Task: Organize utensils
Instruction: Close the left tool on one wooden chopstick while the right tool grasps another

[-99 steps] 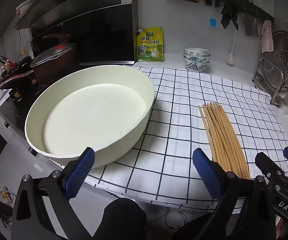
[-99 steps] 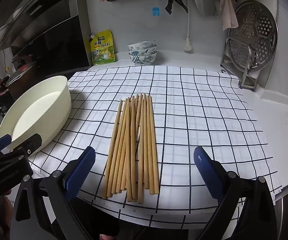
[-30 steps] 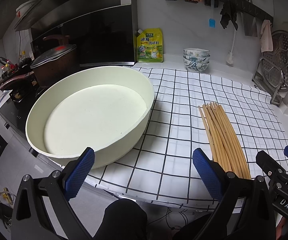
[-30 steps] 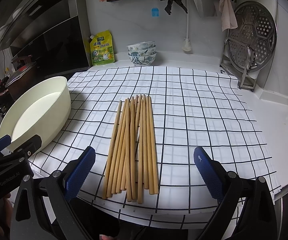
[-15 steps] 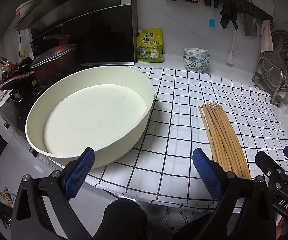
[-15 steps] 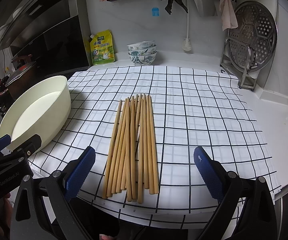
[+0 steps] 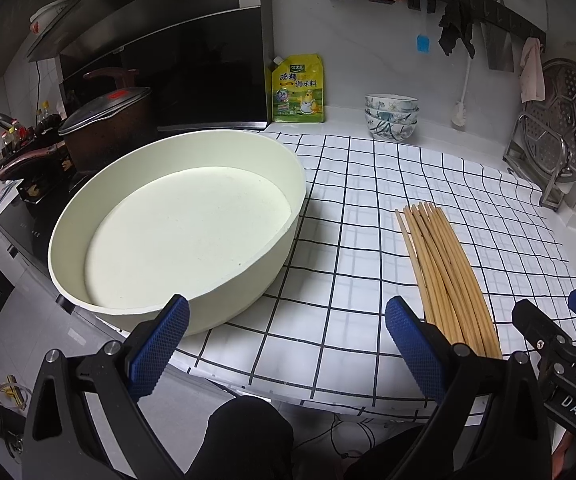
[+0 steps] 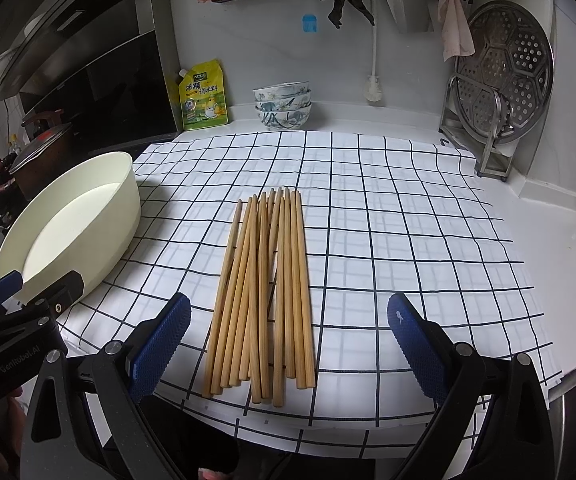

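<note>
Several wooden chopsticks (image 8: 265, 280) lie side by side on a black-and-white checked cloth (image 8: 388, 240), pointing away from me. My right gripper (image 8: 288, 340) hovers open at the cloth's near edge, its blue pads either side of the chopsticks' near ends. In the left wrist view the chopsticks (image 7: 444, 268) lie to the right. My left gripper (image 7: 285, 344) is open and empty, at the counter's near edge between a large cream basin (image 7: 175, 228) and the chopsticks. The basin (image 8: 67, 224) is empty.
A stack of patterned bowls (image 8: 283, 106) and a yellow seasoning pouch (image 8: 203, 96) stand at the back wall. A metal steamer rack (image 8: 500, 92) stands at the back right. A lidded dark pot (image 7: 103, 120) sits on the stove at the left.
</note>
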`<state>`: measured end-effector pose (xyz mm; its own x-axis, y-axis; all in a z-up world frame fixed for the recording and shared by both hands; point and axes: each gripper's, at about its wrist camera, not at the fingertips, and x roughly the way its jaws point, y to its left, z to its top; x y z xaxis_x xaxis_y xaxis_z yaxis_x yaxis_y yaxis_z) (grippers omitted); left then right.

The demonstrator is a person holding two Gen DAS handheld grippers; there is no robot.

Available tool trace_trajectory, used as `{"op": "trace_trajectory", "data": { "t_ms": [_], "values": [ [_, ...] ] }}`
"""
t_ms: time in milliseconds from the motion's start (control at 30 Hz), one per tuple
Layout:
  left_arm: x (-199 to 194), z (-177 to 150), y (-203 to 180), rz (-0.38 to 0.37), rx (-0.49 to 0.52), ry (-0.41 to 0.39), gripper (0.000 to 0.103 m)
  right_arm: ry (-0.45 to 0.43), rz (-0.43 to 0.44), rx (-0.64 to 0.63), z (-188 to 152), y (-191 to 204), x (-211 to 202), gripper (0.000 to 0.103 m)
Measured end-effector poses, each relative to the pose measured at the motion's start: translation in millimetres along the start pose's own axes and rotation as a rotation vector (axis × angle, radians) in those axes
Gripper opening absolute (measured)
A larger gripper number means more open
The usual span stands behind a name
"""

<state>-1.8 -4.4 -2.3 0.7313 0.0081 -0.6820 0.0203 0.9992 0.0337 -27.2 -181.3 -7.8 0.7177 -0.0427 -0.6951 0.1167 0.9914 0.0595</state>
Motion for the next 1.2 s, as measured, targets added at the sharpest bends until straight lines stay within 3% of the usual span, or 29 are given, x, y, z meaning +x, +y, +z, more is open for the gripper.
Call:
{"op": "trace_trajectory", "data": {
  "t_ms": [200,467,867,1200],
  "values": [
    [8,-1,-11,-0.018,0.019,0.015,0.097,0.005,-0.024,0.019,1,-15,5,0.094],
    [36,1,-39,-0.107,0.068,0.084,0.097,0.061,-0.086,0.057,1,-51,33,0.094],
    [73,8,-58,-0.091,0.091,0.136,0.097,0.178,-0.096,0.011,10,-56,89,0.094],
    [86,6,-60,-0.081,0.087,0.168,0.097,0.218,-0.119,-0.058,15,-46,106,0.094]
  ]
}}
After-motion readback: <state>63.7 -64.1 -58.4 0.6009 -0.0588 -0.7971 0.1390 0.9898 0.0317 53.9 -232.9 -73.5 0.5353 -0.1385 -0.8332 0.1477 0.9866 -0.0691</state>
